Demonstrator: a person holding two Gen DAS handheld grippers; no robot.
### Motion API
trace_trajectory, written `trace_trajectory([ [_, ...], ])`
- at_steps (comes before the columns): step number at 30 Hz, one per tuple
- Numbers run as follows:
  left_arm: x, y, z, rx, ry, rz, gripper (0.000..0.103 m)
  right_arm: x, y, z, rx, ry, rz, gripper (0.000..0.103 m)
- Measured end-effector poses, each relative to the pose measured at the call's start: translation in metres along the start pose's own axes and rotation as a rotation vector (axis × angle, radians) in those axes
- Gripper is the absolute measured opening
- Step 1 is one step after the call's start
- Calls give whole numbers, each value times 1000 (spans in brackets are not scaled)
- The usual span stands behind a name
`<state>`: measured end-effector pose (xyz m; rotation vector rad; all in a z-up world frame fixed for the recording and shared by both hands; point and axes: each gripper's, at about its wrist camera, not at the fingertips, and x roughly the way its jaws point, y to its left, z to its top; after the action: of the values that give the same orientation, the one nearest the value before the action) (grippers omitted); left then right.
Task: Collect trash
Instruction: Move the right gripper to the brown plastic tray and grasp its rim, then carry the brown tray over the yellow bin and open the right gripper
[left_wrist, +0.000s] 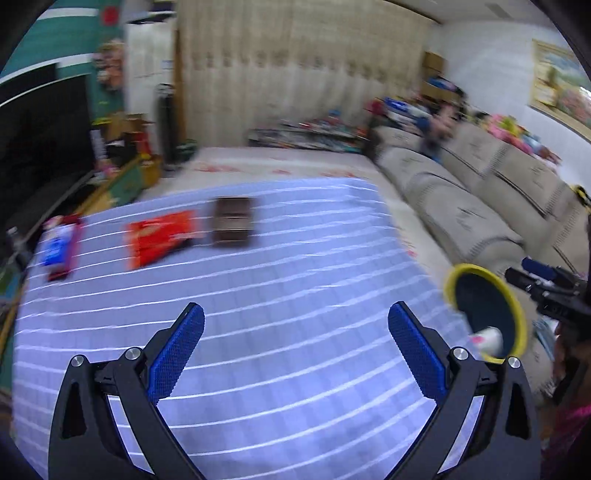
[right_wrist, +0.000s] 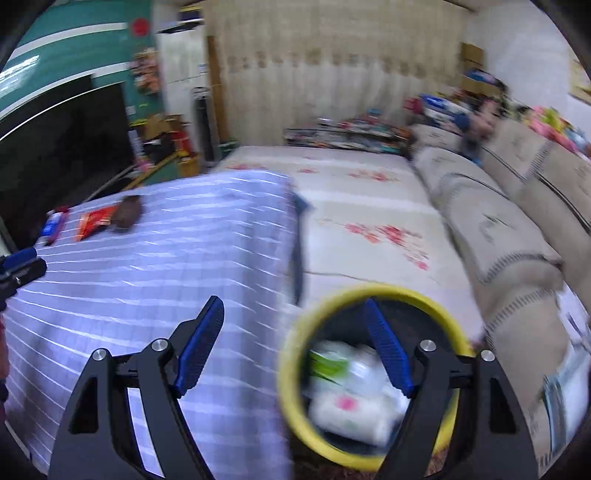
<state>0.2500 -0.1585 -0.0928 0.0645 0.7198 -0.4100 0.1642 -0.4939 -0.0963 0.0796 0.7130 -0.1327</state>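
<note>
On the table's blue-and-white striped cloth (left_wrist: 295, 258) lie three pieces of trash at the far left: a blue-and-red packet (left_wrist: 59, 247), a red packet (left_wrist: 159, 236) and a brown box (left_wrist: 232, 221). My left gripper (left_wrist: 295, 310) hangs open over the cloth, well short of them, with nothing between its fingers. A yellow-rimmed bin (left_wrist: 448, 286) sits off the table's right edge. My right gripper (right_wrist: 293, 304) is open and holds nothing; it straddles the table edge and the bin's rim (right_wrist: 288, 373). Inside the bin lie white wrappers (right_wrist: 347, 406). All is motion-blurred.
A beige sofa (right_wrist: 498, 229) runs along the right, with a pale floor mat printed with red flowers (right_wrist: 369, 206) between it and the table. A dark TV (left_wrist: 37, 129) stands at left. Toys and boxes crowd the far wall (left_wrist: 314, 129).
</note>
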Motion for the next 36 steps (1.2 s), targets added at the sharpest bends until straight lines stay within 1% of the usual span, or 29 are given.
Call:
trace_trajectory([
  [1,-2,19,-2,-17,-5,26,98,9,20,10,-17,2,40,74],
  [3,-3,52,-4,-52,-9,51,98,21,48,23,-30,6,96,74],
  [4,-2,63,-3,-63,-13,58,98,31,69,32,-39,13,135,74],
  [6,3,90,-5,-78,-24,87,98,45,100,45,-55,24,182,74],
  [9,14,114,-7,-73,-35,122,98,67,146,65,-79,38,222,74],
  [11,20,124,-9,-75,-33,133,98,83,169,79,-85,33,211,74],
  [12,23,127,-10,-80,-35,127,98,94,181,87,-86,36,202,74],
  [13,24,126,-12,-85,-38,120,98,104,190,93,-80,48,201,70],
  [14,25,129,-13,-92,-45,111,98,113,194,98,-75,60,201,65],
  [16,27,130,-15,-100,-55,97,98,135,209,106,-70,89,188,60],
  [17,27,133,-16,-106,-58,83,98,148,211,109,-66,101,182,54],
  [18,27,134,-16,-110,-64,72,98,156,213,111,-62,116,176,51],
  [20,24,132,-18,-114,-74,75,98,177,217,111,-41,154,166,43],
  [22,25,134,-19,-125,-68,58,98,195,222,113,-30,178,148,39],
  [24,26,136,-21,-141,-65,44,98,206,226,114,-27,189,138,37],
  [27,26,134,-23,-132,-64,46,98,218,234,116,-30,202,124,33],
  [29,25,132,-24,-120,-69,55,98,228,239,117,-28,216,115,26],
  [31,22,128,-24,-117,-71,52,98,236,242,116,-26,232,103,23],
  [33,24,128,-24,-120,-66,41,98,243,244,115,-20,245,97,17],
  [35,23,126,-25,-117,-65,39,98,247,245,114,-15,254,94,9],
  [36,23,125,-25,-113,-66,40,98,248,246,114,-14,251,88,8],
])
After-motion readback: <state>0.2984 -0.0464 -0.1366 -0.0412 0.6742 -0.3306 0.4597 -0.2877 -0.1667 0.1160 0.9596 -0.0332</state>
